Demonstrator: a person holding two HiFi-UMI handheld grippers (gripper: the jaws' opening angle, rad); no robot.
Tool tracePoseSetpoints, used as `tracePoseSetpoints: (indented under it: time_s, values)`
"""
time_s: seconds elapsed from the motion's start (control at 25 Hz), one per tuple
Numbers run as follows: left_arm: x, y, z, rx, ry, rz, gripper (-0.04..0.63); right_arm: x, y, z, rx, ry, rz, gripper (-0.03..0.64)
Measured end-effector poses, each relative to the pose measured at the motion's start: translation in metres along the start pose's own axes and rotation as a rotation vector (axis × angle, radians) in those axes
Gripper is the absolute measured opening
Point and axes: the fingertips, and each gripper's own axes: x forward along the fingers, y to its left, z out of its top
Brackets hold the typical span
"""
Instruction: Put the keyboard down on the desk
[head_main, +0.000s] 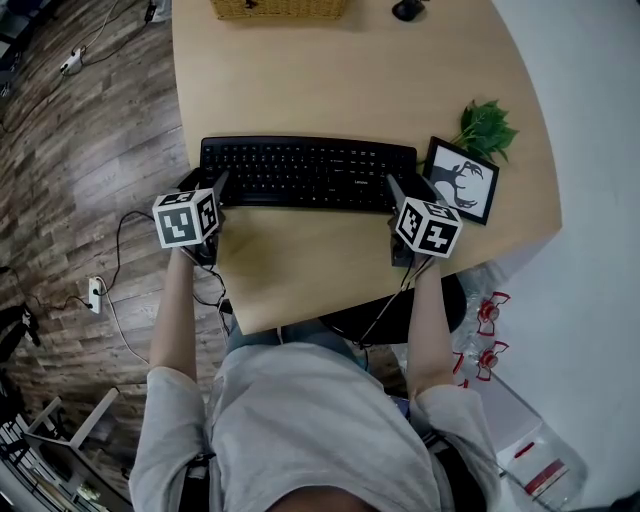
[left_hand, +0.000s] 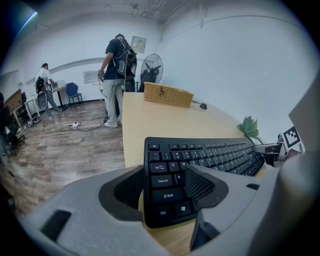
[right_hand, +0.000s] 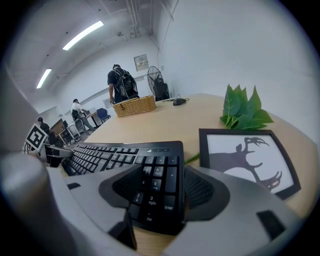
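Looking along the left gripper (left_hand: 162, 186), I see its jaws clamped on the left end of the keyboard (left_hand: 205, 160). One jaw sits against the outer edge and the other presses on the keys beside Caps Lock and Shift. The rest of the board runs off to the right of those jaws.

The right gripper (right_hand: 160, 186) has its jaws closed on the number-pad end. The outer jaw is on the board's right edge and the inner jaw is on the keys left of the pad. Just right of that outer jaw lies a frame (right_hand: 250, 157) with a stag silhouette, close to the board but apart from it. A leaf sprig (right_hand: 242, 107) sits beyond the frame.

From the head view, the keyboard spans the gap between both pairs of jaws, level and low over the surface (head_main: 340, 80). I cannot tell whether its underside touches the wood. Well ahead of the jaws, at the far edge, stand a basket (head_main: 280, 8) and a mouse (head_main: 407, 10).
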Motion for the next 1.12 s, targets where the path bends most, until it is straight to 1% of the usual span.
tracePoseSetpoints:
  time_s: [0.2, 0.32, 0.4, 0.44, 0.52, 0.56, 0.6, 0.64, 0.68, 0.76, 0.84, 0.92, 1.0, 1.12]
  values:
    - [-0.005, 0.000, 0.001, 0.011, -0.053, -0.001, 0.259, -0.003, 0.001, 0.001, 0.000, -0.012, -0.013, 0.252]
    - [-0.012, -0.002, 0.008, 0.045, -0.094, 0.017, 0.258, -0.009, -0.001, 0.006, 0.004, -0.051, -0.040, 0.252]
    - [-0.020, -0.003, 0.016, 0.074, -0.131, 0.035, 0.245, -0.017, 0.001, 0.013, 0.006, -0.089, -0.038, 0.252]
    - [-0.025, -0.003, 0.020, 0.084, -0.153, 0.050, 0.223, -0.021, 0.005, 0.016, 0.005, -0.101, -0.022, 0.252]
    - [-0.038, -0.001, 0.029, 0.099, -0.202, 0.096, 0.133, -0.029, 0.015, 0.020, -0.008, -0.117, 0.016, 0.245]
    - [-0.045, 0.000, 0.033, 0.106, -0.225, 0.118, 0.082, -0.034, 0.020, 0.022, -0.022, -0.127, 0.019, 0.205]
    - [-0.051, 0.001, 0.037, 0.115, -0.246, 0.133, 0.038, -0.040, 0.023, 0.024, -0.039, -0.140, 0.009, 0.128]
    - [-0.057, 0.001, 0.039, 0.125, -0.264, 0.139, 0.018, -0.046, 0.026, 0.026, -0.058, -0.156, -0.006, 0.052]
    - [-0.062, -0.001, 0.042, 0.133, -0.279, 0.136, 0.011, -0.051, 0.030, 0.028, -0.075, -0.173, -0.013, 0.026]
    - [-0.073, -0.005, 0.045, 0.143, -0.310, 0.109, 0.011, -0.062, 0.042, 0.032, -0.095, -0.209, 0.005, 0.017]
    - [-0.084, -0.010, 0.047, 0.136, -0.343, 0.076, 0.009, -0.073, 0.054, 0.036, -0.111, -0.252, 0.026, 0.014]
    - [-0.097, -0.013, 0.049, 0.131, -0.379, 0.061, 0.009, -0.086, 0.063, 0.041, -0.133, -0.294, 0.024, 0.014]
    - [-0.112, -0.016, 0.053, 0.146, -0.416, 0.056, 0.009, -0.099, 0.072, 0.044, -0.149, -0.325, 0.021, 0.014]
    - [-0.133, -0.024, 0.057, 0.188, -0.458, 0.041, 0.009, -0.120, 0.084, 0.049, -0.156, -0.369, 0.009, 0.014]
